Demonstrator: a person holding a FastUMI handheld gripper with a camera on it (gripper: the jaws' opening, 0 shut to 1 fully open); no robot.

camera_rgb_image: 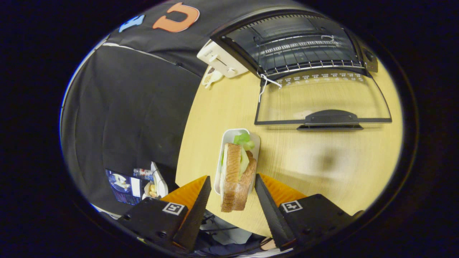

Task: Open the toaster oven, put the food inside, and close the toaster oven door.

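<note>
Claw (232, 190) spread wide astride sandwich (236, 175) | white tray (229, 138) | round wooden table (322, 161) | toaster oven (301, 46) door down

Black mounts w/ square markers (173, 208).

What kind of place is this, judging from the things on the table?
Probably a staged kitchen corner in a recording booth. A black toaster oven stands with its glass door down on a round pale wooden table, beside a white pop-up toaster. The open gripper flanks a sandwich on a white tray.
</note>
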